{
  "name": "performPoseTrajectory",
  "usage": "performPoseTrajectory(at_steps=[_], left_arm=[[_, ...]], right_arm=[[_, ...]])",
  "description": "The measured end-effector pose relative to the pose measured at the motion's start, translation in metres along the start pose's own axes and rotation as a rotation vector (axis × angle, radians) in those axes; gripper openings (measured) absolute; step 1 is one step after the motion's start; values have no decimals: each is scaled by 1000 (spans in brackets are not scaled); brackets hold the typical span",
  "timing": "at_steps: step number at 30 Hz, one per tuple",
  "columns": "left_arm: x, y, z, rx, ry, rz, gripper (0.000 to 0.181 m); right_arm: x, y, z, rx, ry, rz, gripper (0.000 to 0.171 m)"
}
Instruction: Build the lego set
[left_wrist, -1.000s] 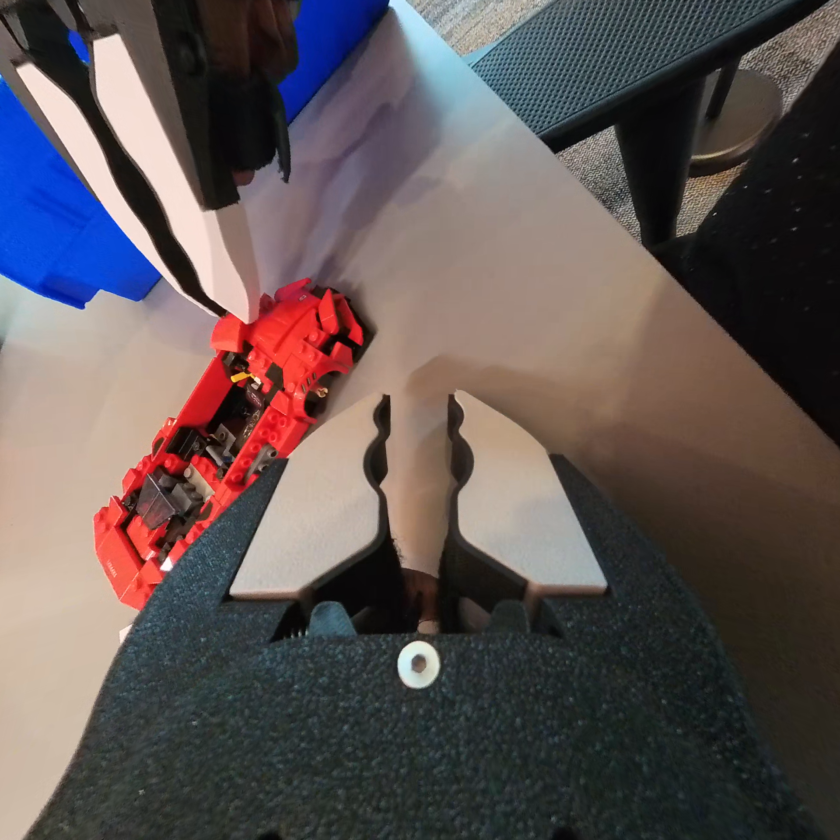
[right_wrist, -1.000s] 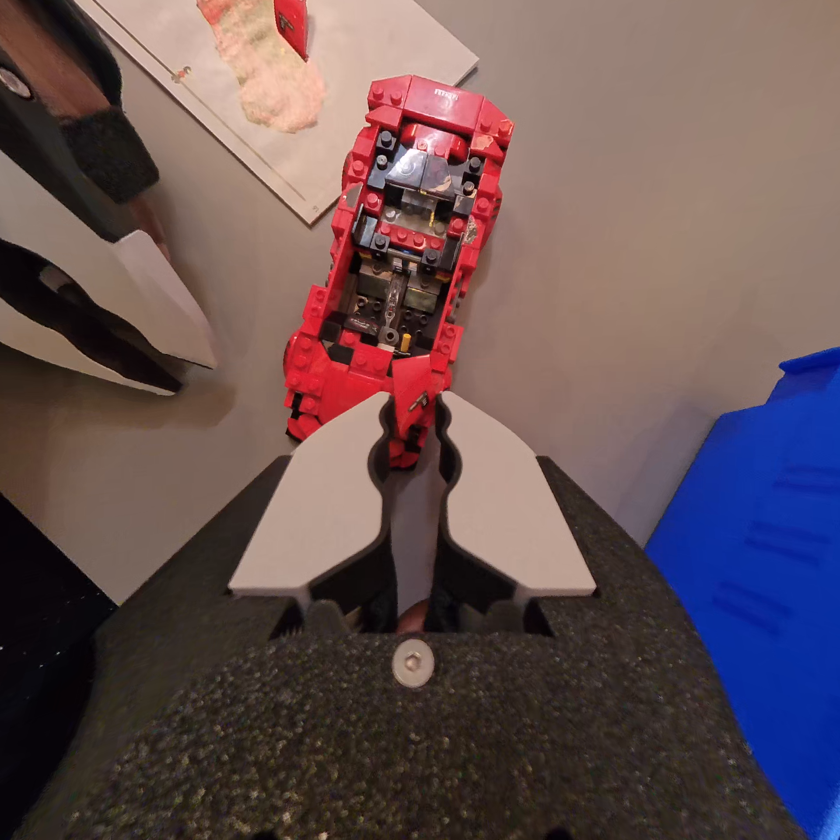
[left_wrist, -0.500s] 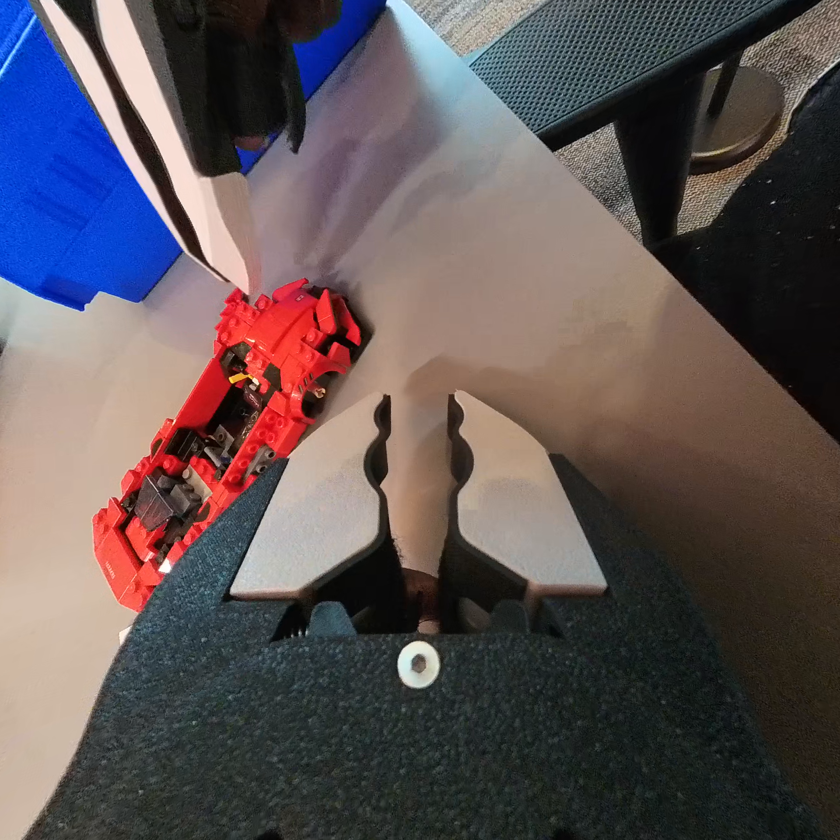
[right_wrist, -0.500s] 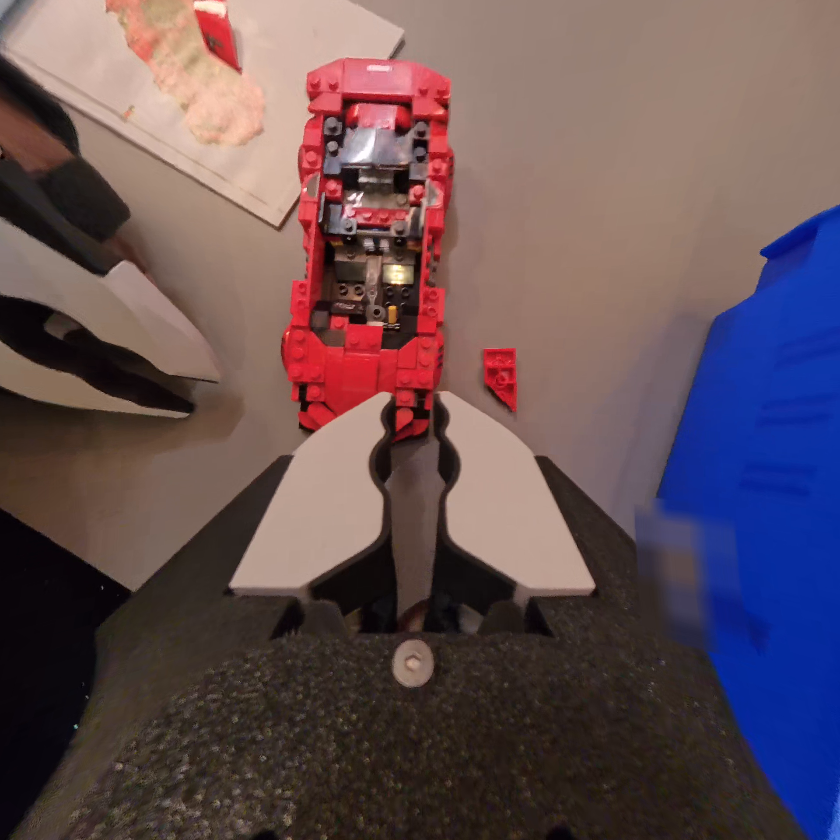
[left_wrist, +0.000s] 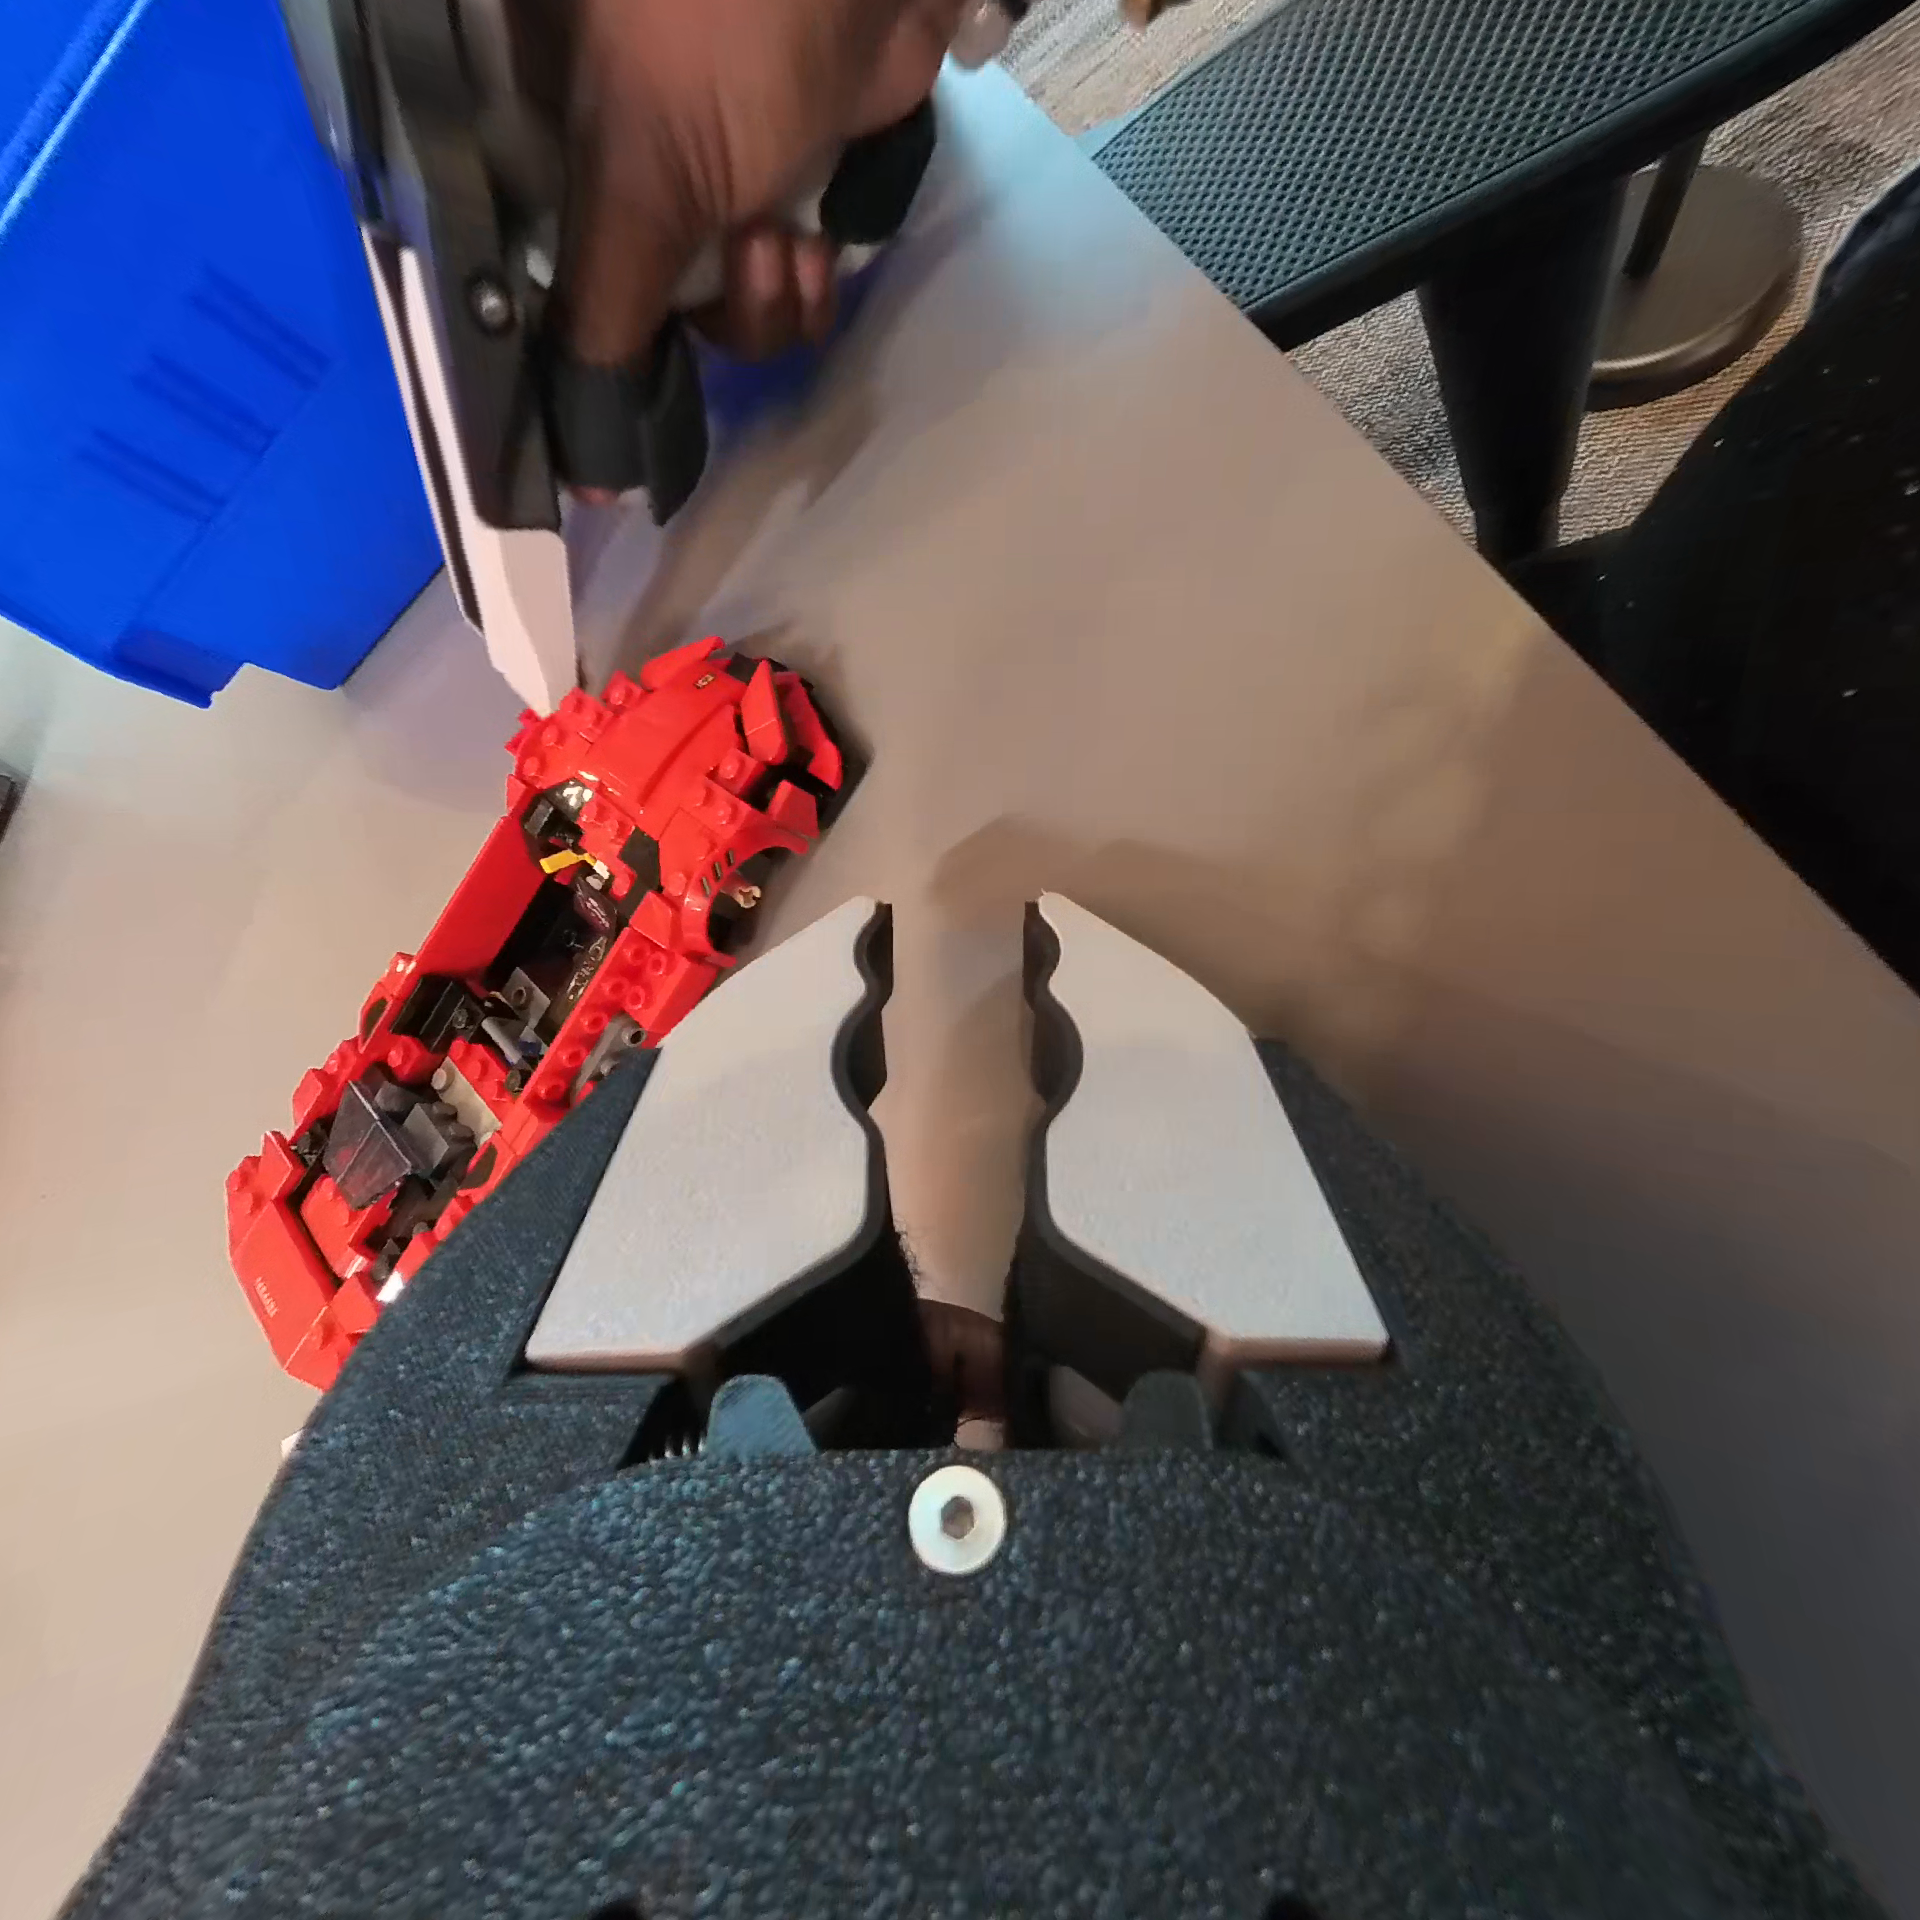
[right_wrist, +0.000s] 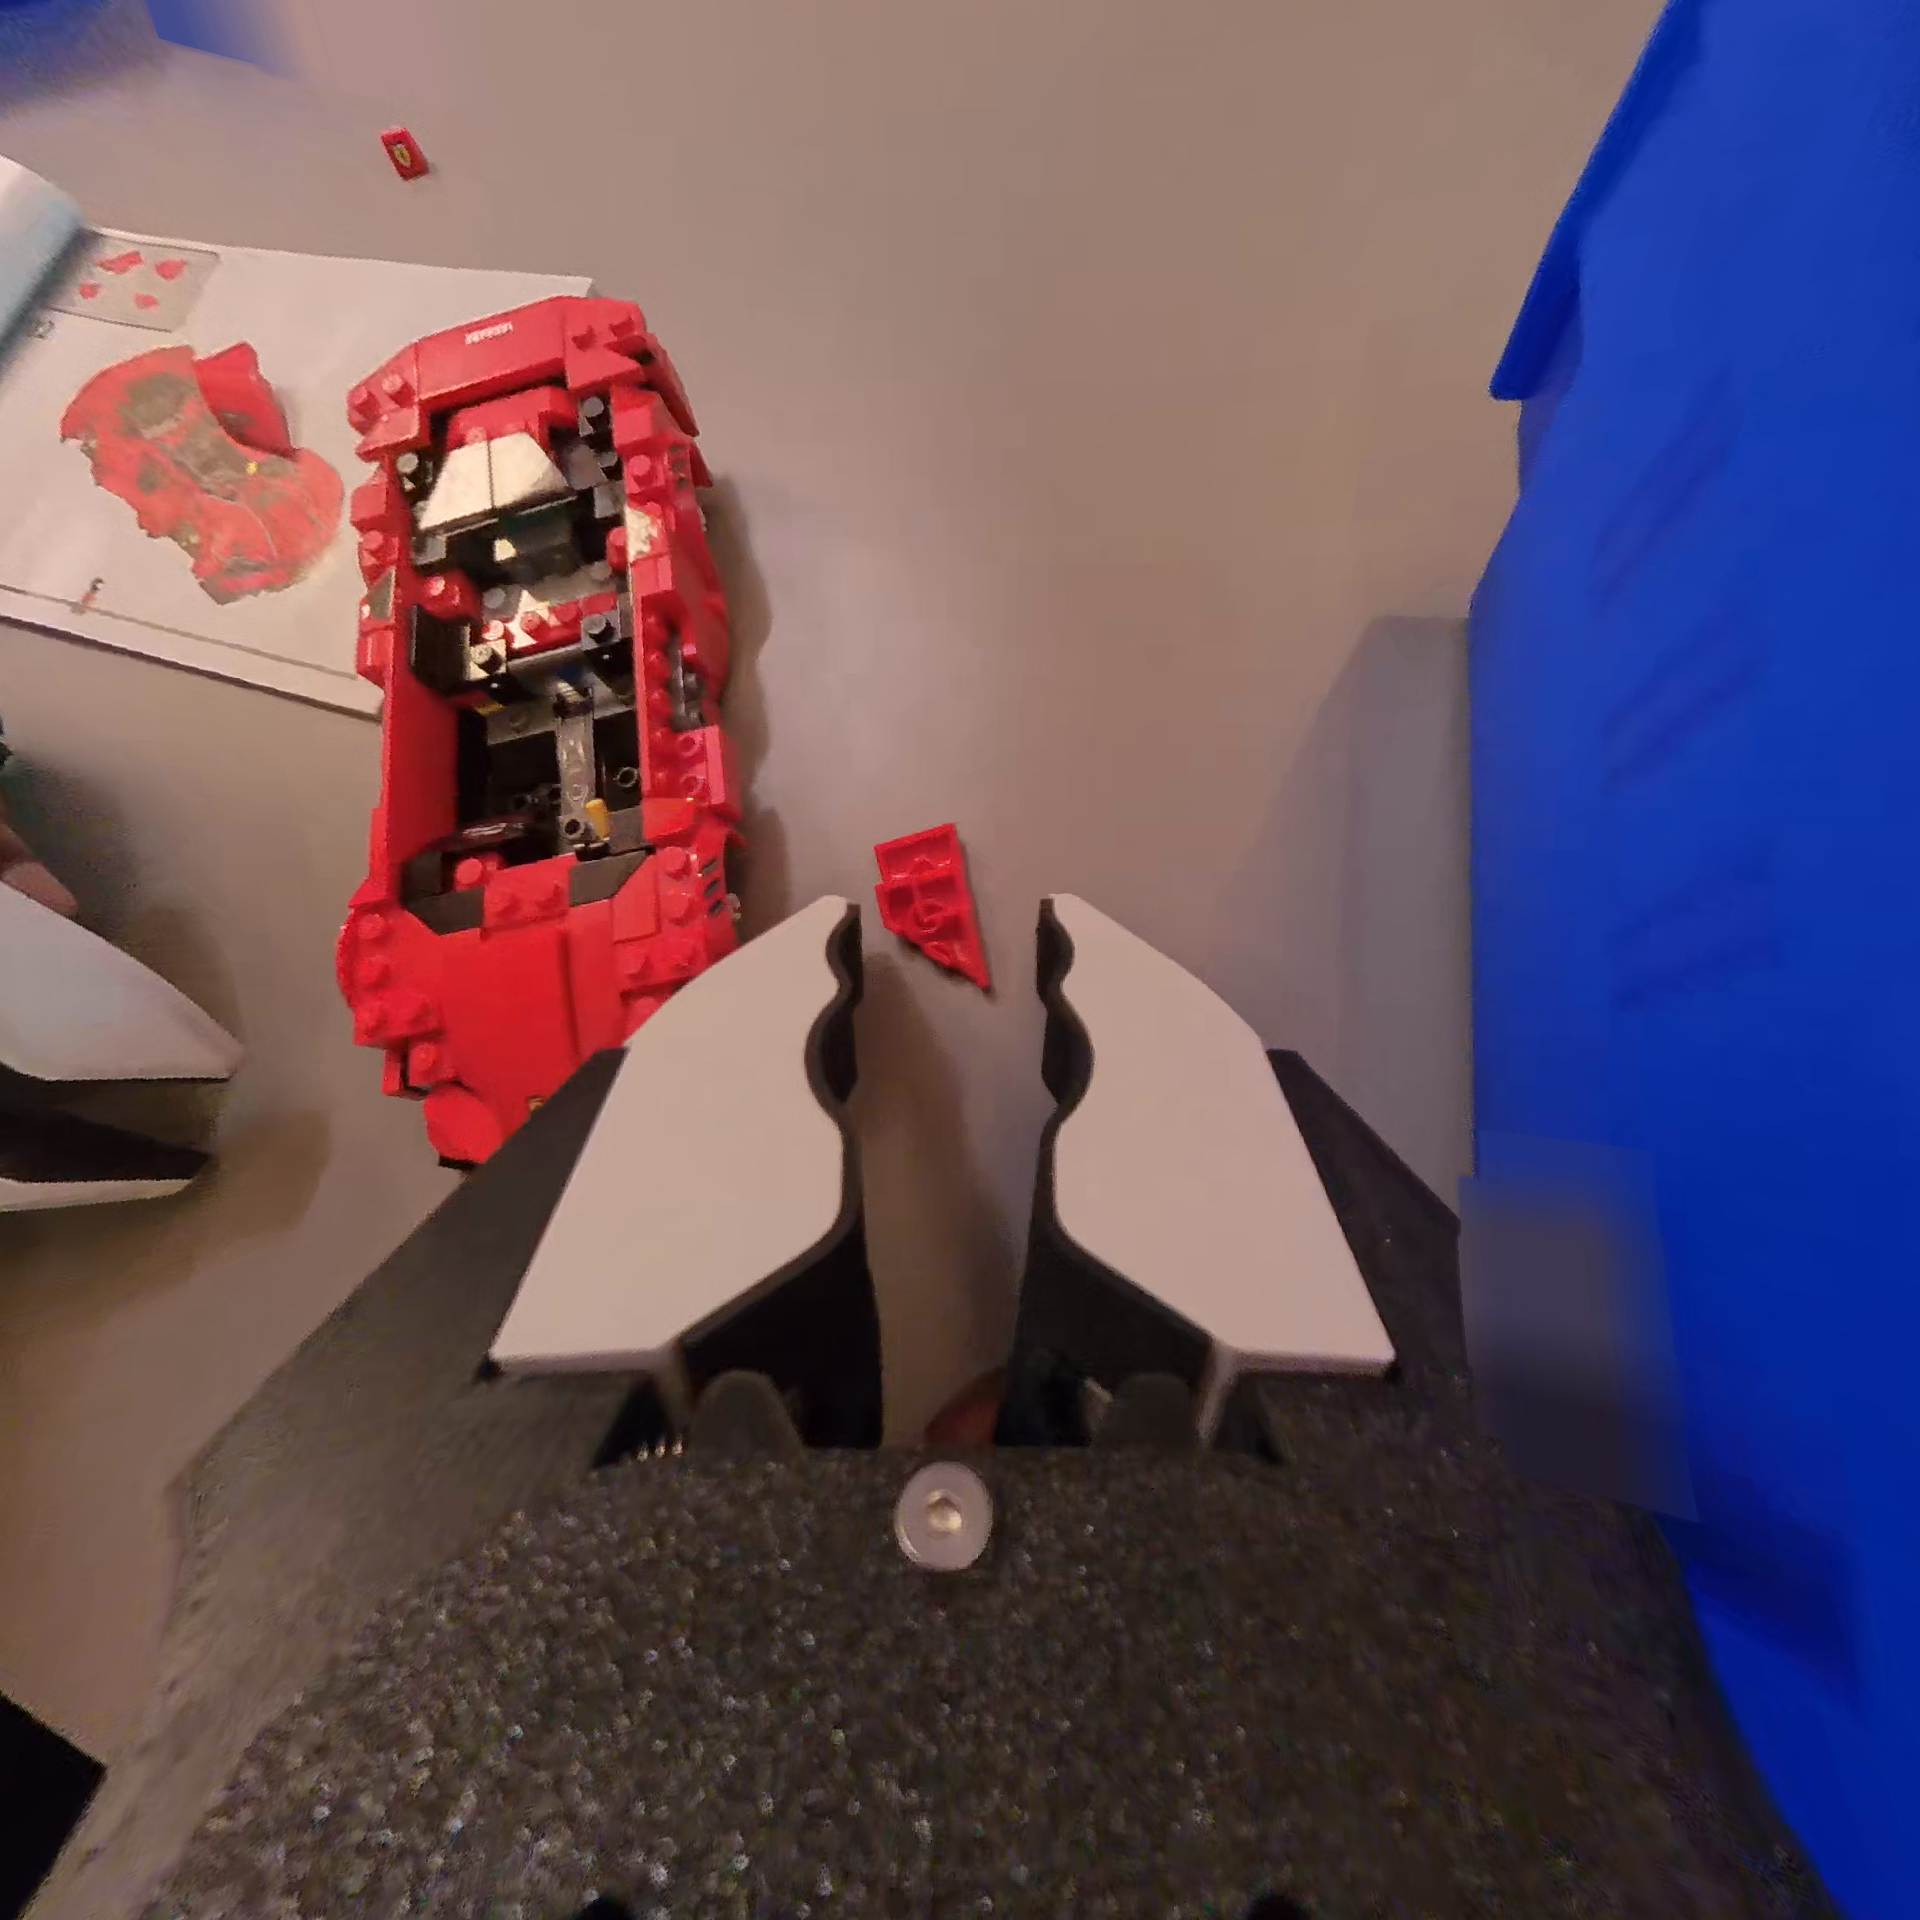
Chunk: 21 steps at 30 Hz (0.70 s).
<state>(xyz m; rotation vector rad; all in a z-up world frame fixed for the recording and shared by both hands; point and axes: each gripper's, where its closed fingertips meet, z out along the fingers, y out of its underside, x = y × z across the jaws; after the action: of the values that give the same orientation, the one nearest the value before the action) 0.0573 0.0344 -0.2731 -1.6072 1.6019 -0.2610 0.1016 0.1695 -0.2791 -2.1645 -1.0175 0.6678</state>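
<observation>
A red lego car (right_wrist: 540, 727) with an open black interior lies on the grey table (right_wrist: 1039, 416); it also shows in the left wrist view (left_wrist: 540, 987). A loose red wedge plate (right_wrist: 930, 904) lies on the table just right of the car's nose. My right gripper (right_wrist: 945, 914) is open and empty, with the wedge just beyond and between its tips. In the left wrist view the right gripper (left_wrist: 530, 623) points down beside the car's nose. My left gripper (left_wrist: 961, 914) is slightly open and empty, over bare table to the right of the car.
An instruction booklet (right_wrist: 208, 468) lies left of the car, and a small red tile (right_wrist: 403, 154) lies beyond it. A blue bin (right_wrist: 1714, 727) stands close on the right. The table edge, a black mesh chair (left_wrist: 1403, 135) and carpet lie past my left gripper. From either gripper's tips it is about 25 centimeters to the small red tile (right_wrist: 403, 154).
A second ago the right gripper held the red wedge at the car's nose. The wedge now lies on the table; the right gripper has shifted right and its jaws have widened. The left gripper has not moved.
</observation>
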Motion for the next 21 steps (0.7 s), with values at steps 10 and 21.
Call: performPoseTrajectory(at_steps=[10,21], left_arm=[[-38,-26,-29,238,20,-408,27],[-81,-19,-71,436,15,-832,26]], right_arm=[[-17,-30,-18,212,59,-286,1],[-63,-70,-59,466,41,-523,0]])
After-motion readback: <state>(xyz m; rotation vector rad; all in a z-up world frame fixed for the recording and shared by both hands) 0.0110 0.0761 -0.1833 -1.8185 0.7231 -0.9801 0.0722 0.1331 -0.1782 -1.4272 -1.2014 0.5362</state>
